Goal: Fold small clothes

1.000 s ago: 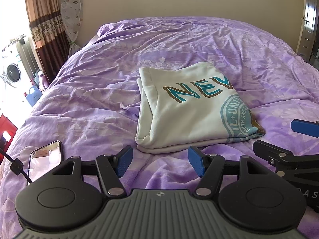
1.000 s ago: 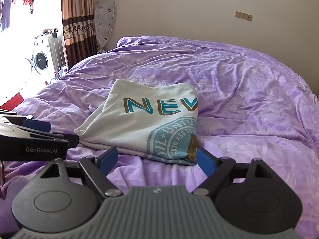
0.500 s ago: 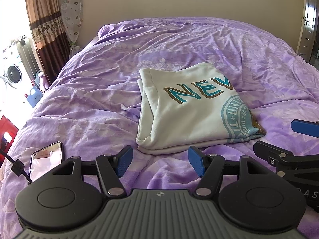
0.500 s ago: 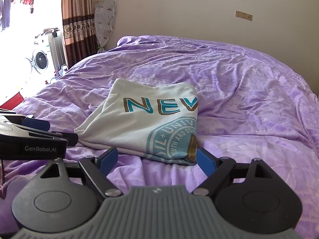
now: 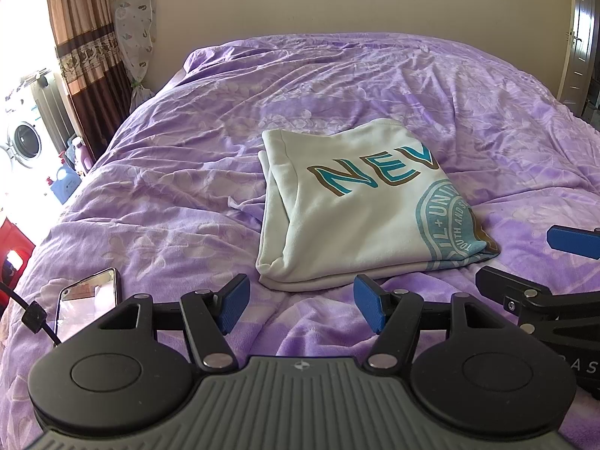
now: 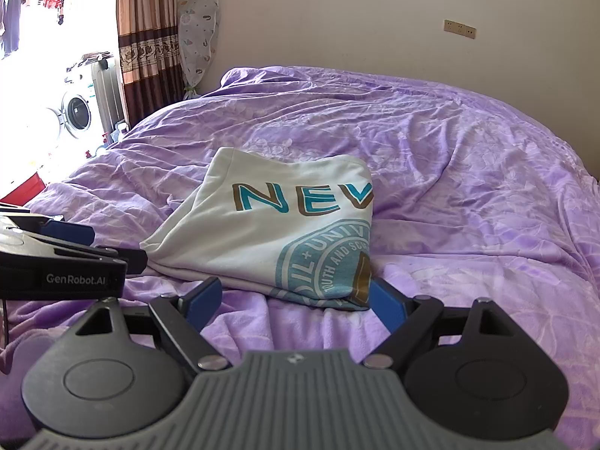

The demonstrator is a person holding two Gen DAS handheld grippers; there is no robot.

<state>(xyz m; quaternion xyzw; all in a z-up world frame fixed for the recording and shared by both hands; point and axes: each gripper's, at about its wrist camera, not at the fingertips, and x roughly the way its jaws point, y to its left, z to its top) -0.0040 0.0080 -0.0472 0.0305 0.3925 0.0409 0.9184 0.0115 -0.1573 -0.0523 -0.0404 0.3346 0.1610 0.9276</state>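
A white T-shirt (image 5: 360, 210) with teal "NEV" lettering and a round teal print lies folded into a rectangle on the purple bed; it also shows in the right wrist view (image 6: 285, 232). My left gripper (image 5: 302, 307) is open and empty, just short of the shirt's near edge. My right gripper (image 6: 296, 303) is open and empty, its fingers apart at the shirt's near right corner. The right gripper shows at the right edge of the left wrist view (image 5: 540, 262), and the left gripper at the left edge of the right wrist view (image 6: 67, 255).
A purple bedspread (image 5: 337, 86) covers the whole bed. A phone (image 5: 88, 300) with a cable lies on it near the front left. A curtain (image 5: 86, 48) and a washing machine (image 5: 18, 142) stand left of the bed; a wall is behind.
Both grippers have stayed open and almost still. The shirt has not moved.
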